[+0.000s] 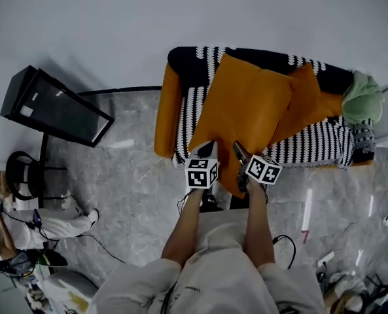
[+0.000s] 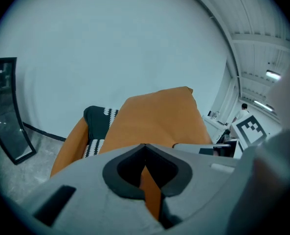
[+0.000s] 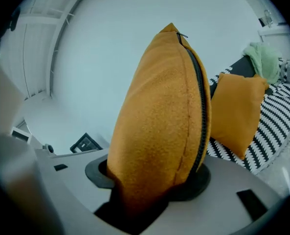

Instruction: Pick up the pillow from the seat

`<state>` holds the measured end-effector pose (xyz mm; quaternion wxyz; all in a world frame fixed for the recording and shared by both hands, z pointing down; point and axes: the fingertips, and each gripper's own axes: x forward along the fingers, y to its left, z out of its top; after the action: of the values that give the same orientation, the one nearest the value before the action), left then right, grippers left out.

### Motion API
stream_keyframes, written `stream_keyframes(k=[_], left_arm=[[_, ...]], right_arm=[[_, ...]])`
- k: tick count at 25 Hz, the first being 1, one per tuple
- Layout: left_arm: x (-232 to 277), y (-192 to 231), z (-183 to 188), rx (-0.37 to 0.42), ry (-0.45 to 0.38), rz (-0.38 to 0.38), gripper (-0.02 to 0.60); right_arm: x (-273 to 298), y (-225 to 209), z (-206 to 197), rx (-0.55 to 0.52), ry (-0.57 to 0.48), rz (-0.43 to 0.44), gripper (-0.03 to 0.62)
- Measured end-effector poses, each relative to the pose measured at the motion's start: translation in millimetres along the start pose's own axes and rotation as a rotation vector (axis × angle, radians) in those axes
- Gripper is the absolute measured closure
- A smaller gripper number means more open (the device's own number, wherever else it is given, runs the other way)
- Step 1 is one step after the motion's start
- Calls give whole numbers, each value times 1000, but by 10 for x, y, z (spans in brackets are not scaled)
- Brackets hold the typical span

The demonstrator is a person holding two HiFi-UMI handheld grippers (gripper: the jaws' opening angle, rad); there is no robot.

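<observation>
A big orange pillow [image 1: 246,110] is held up in front of the sofa [image 1: 311,150], tilted, with its lower edge between both grippers. My left gripper [image 1: 205,152] is shut on a thin fold of the pillow [image 2: 154,116] at its lower left edge; in the left gripper view the left gripper [image 2: 148,179] pinches orange fabric. My right gripper [image 1: 241,156] is shut on the thick zipped edge of the pillow [image 3: 159,111], which fills the right gripper [image 3: 149,182]. A second, smaller orange pillow [image 1: 309,100] [image 3: 237,111] leans on the sofa's back.
The sofa has a black-and-white striped cover [image 3: 277,126] and an orange armrest [image 1: 167,110]. A green cloth [image 1: 362,97] lies at its right end. A black glass-fronted cabinet [image 1: 56,106] stands at left. Another person [image 1: 43,227] sits low at left, with cables on the floor.
</observation>
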<state>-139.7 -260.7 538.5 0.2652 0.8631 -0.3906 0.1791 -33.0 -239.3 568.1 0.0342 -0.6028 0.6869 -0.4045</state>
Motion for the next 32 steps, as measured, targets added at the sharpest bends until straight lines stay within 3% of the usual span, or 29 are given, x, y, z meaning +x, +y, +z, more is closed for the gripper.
stream_keyframes(k=[14, 27, 32], left_arm=[[-193, -1090, -43, 107, 37, -81, 572], [-366, -1952, -389, 110, 53, -89, 574], [-473, -2091, -503, 133, 42, -86, 572]], right_arm=[[-1079, -364, 231, -90, -39, -90, 339], [-1894, -629, 164, -130, -39, -68, 341], [-2172, -723, 74, -140, -52, -66, 341]])
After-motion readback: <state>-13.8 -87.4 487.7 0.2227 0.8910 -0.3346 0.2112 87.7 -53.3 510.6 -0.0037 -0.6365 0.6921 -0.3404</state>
